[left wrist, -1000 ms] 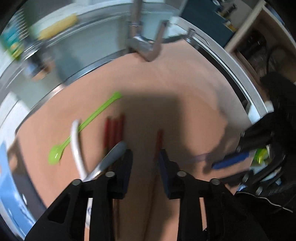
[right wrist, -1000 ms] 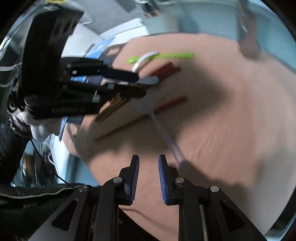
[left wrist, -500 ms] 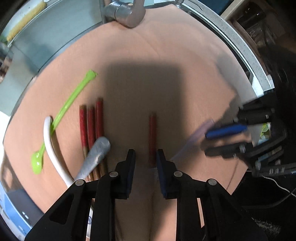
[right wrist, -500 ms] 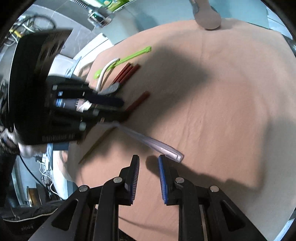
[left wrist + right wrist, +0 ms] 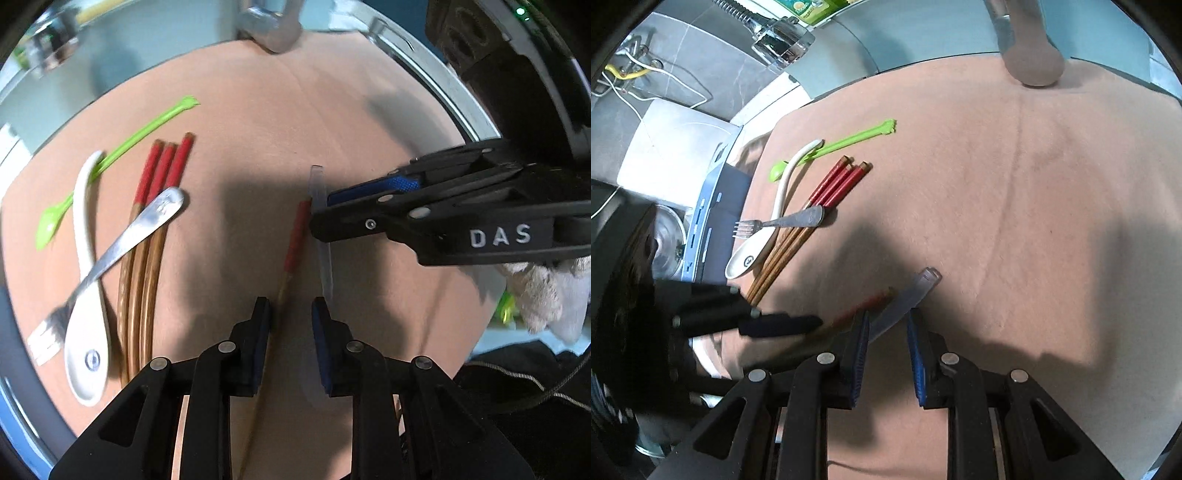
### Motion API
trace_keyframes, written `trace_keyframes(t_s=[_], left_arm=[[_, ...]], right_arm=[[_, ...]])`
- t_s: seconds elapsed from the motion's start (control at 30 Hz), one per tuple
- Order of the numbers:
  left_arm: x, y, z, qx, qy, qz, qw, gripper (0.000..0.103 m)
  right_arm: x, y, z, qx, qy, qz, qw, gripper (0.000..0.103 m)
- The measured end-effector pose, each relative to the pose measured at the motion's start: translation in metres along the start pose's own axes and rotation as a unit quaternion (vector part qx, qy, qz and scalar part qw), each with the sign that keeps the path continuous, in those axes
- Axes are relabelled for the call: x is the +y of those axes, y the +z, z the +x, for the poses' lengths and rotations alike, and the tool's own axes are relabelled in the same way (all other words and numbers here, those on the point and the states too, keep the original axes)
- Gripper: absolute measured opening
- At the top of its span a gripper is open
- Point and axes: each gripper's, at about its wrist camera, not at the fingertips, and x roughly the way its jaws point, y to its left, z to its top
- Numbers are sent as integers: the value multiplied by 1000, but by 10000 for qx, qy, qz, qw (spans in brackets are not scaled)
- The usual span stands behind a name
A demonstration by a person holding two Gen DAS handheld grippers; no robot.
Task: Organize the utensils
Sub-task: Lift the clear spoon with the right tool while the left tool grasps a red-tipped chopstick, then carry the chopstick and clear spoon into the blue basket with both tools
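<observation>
Chopstick pickup in hand, I judged. My left tongs (image 5: 290, 332) hung steeply over the table (image 5: 258, 92), jaws a narrow gap apart, gripping nothing; the lone red-tipped chopstick (image 5: 295, 236) ran between them toward 12 o'clock. The clear plastic utensil (image 5: 325, 258) lay just beside it at 3 o'clock, close to the right pad. My right tongs (image 5: 884, 354) straddled that clear handle, also slightly open and empty. To do it well: keep each pair on its own piece, pinch only the chopstick, and avoid dragging its neighbour. The three matching chopsticks (image 5: 162, 177) lay at 9 o'clock under a fork (image 5: 140, 229), probably the destination.
</observation>
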Motion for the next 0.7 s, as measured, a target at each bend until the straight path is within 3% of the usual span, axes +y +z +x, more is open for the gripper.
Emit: trace_keyframes(t_s=[0.2, 0.37, 0.5, 0.6, 0.7], left_arm=[[8, -30, -7, 5, 610, 87, 9981, 21], [5, -36, -7, -26, 696, 244, 9973, 21], [14, -24, -4, -124, 641, 110, 9978, 11], [26, -17, -7, -235, 538, -153, 9982, 11], [30, -15, -7, -326, 515, -252, 9978, 11]], right_arm=[[7, -15, -1, -26, -114, 315, 9994, 20], [23, -21, 7, -121, -341, 509, 9980, 23], [37, -21, 11, -168, -747, 400, 9963, 26], [42, -21, 12, -171, -1044, 200, 9942, 20], [38, -20, 10, -147, -1051, 190, 9942, 16]])
